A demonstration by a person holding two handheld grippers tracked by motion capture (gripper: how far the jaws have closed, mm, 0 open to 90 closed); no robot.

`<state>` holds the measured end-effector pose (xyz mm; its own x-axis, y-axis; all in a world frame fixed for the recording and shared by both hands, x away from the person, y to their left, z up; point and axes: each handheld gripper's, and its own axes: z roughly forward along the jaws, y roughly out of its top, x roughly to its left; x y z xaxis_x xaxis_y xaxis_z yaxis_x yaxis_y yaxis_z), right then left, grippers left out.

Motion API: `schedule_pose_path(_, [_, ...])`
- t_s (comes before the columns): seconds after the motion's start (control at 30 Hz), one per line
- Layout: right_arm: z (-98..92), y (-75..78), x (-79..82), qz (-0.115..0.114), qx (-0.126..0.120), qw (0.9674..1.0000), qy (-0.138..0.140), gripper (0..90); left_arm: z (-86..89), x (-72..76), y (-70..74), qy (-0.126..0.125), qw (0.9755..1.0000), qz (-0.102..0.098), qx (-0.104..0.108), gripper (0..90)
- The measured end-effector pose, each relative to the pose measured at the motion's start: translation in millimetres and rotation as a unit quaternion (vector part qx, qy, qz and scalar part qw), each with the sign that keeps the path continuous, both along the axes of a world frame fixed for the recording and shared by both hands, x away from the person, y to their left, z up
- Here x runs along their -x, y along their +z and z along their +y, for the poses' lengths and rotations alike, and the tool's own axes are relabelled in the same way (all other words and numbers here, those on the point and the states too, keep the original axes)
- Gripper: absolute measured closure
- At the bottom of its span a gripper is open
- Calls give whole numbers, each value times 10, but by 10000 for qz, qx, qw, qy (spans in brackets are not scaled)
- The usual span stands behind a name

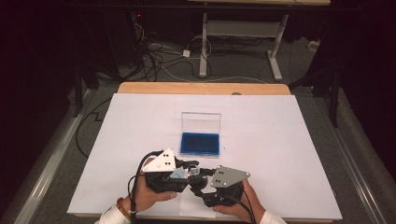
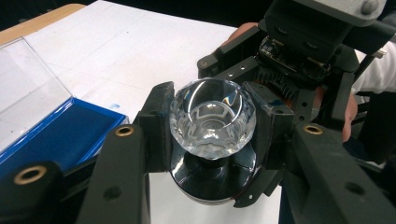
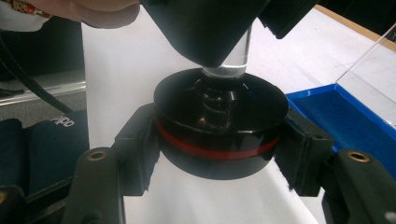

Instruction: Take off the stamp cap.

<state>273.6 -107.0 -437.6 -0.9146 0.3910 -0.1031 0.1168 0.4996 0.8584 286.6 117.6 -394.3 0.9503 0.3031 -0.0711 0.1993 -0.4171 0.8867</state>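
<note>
Crystal knob (image 2: 212, 116), at six o'clock from the blue case (image 1: 200, 143): my left gripper (image 2: 212, 122) clamps the faceted head, my right gripper (image 3: 219, 154) grips its black base (image 3: 220, 122), so I can twist them apart.

Crystal knob (image 2: 212, 116): clear, faceted, colourless glass. Round base (image 3: 220, 123) under it: glossy black with one red band around the rim. Case tray (image 1: 200, 143): deep blue lining; lid (image 1: 201, 122) transparent. Table cover (image 1: 280, 140): plain white; table edge (image 1: 201, 88) light wood. Gripper top plates: grey.
</note>
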Motion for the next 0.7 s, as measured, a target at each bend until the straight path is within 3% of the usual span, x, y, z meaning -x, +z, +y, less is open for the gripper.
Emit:
schedule_pose_path(0.37, [-38, 9, 4, -54, -37, 10000, -45, 381, 28, -9, -10, -92, 9998, -10, 168, 544])
schedule_pose_path(0.6, [-50, 14, 7, 22, -26, 10000, -31, 385, 14, 4, -11, -116, 9998, -37, 159, 544])
schedule_pose_path(0.7, [-52, 31, 6, 167, -16, 9999, 16, 387, 5, 19, -7, -137, 9998, -100, 140, 545])
